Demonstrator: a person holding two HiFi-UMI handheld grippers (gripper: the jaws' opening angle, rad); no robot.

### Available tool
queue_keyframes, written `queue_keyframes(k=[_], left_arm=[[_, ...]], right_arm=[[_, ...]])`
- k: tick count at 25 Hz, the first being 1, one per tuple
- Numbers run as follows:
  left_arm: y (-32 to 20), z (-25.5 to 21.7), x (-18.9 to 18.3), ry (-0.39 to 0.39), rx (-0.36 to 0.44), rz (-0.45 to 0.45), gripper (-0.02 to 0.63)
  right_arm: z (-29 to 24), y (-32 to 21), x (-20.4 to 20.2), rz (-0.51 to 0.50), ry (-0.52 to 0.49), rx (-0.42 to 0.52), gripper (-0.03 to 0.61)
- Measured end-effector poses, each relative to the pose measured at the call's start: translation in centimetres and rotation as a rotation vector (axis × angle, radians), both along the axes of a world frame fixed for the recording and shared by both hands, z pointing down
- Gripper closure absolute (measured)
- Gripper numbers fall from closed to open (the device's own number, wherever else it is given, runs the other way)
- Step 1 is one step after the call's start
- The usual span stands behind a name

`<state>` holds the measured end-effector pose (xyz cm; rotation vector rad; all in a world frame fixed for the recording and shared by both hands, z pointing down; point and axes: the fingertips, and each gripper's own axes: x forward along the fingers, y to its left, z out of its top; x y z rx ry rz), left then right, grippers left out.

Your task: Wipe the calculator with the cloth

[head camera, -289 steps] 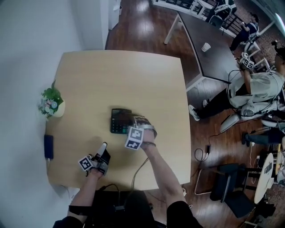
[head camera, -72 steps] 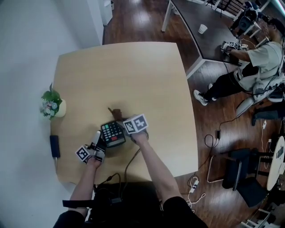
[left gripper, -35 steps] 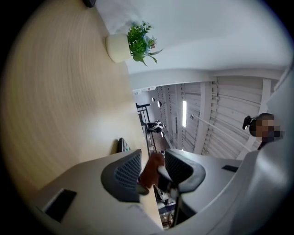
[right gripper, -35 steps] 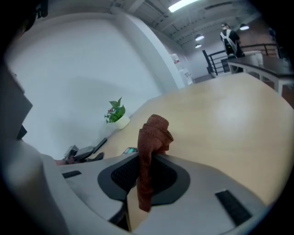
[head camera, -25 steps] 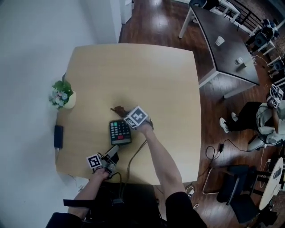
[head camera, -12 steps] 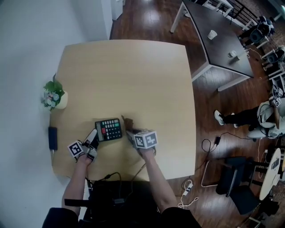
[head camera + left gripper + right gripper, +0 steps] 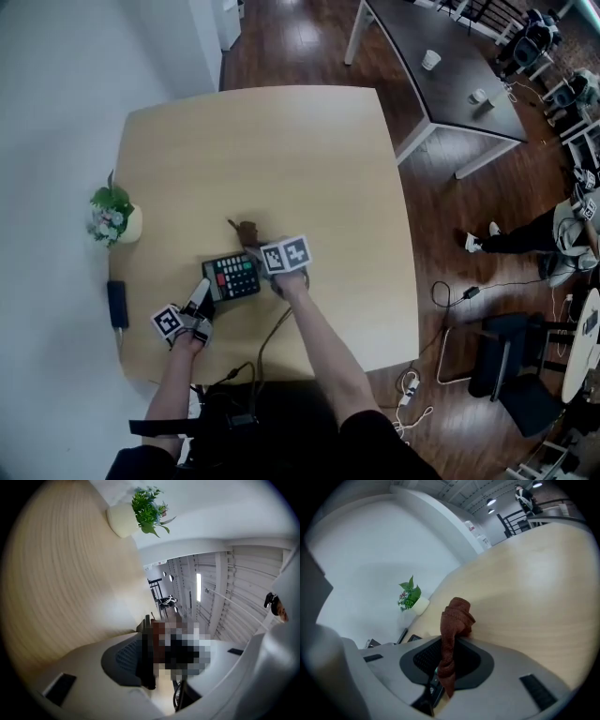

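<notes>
The black calculator (image 7: pixel 232 277), with green and red keys, lies near the front of the wooden table (image 7: pixel 281 150). My left gripper (image 7: pixel 201 292) grips its left edge. In the left gripper view that edge shows as a dark slab (image 7: pixel 145 658) pinched between the jaws (image 7: pixel 173 648). My right gripper (image 7: pixel 257 246) is shut on a brown cloth (image 7: pixel 246 230), which hangs just past the calculator's far right corner. In the right gripper view the twisted cloth (image 7: pixel 453 620) stands up from the closed jaws (image 7: pixel 443 667).
A small potted plant (image 7: pixel 112 217) stands at the table's left edge, and a dark flat device (image 7: pixel 116 304) lies in front of it. A cable (image 7: pixel 267 337) runs off the near edge. A dark table with cups (image 7: pixel 431 84) and seated people are at the right.
Over the last second the calculator turned from lengthwise to crosswise, with the left gripper now at its left edge. The right gripper drew back with the cloth, then moved forward to the far right corner.
</notes>
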<state>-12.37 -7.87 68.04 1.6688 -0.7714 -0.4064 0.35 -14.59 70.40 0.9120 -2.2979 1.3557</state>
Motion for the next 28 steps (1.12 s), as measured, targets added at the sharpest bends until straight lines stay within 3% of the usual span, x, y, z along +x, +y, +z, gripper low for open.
queue_keyframes(k=[5,9,11,15,19,22,28], left_arm=[[-0.3,0.0,-0.5,0.007,-0.003,-0.021,0.436],[-0.3,-0.1,-0.4,0.021,0.0,-0.021,0.436],[-0.4,0.0,-0.5,0.027,-0.001,-0.018,0.436],[-0.2,0.0,-0.4,0.036,0.006,-0.023,0.436],[-0.1,0.1,-0.2,0.032,0.004,-0.021,0.436],[0.0,-0.1,0.0,0.035,0.006,-0.02,0.436],[-0.1,-0.6,-0.2,0.058,0.026,-0.012,0.436]], right_arm=[[-0.1,7.7,1.2,0.153,-0.12,-0.093,0.511],[0.0,13.8,1.7,0.16,-0.141,-0.184,0.512],[-0.7,12.0,2.7,0.161,-0.101,-0.121,0.512],[-2.6,2.3,3.8,0.173,-0.05,0.063,0.512],[-1.5,-2.1,1.6,0.051,0.002,0.049,0.512],[0.0,0.5,0.6,-0.012,0.024,-0.028,0.511],[-0.1,12.8,1.9,0.063,-0.023,-0.112,0.511]])
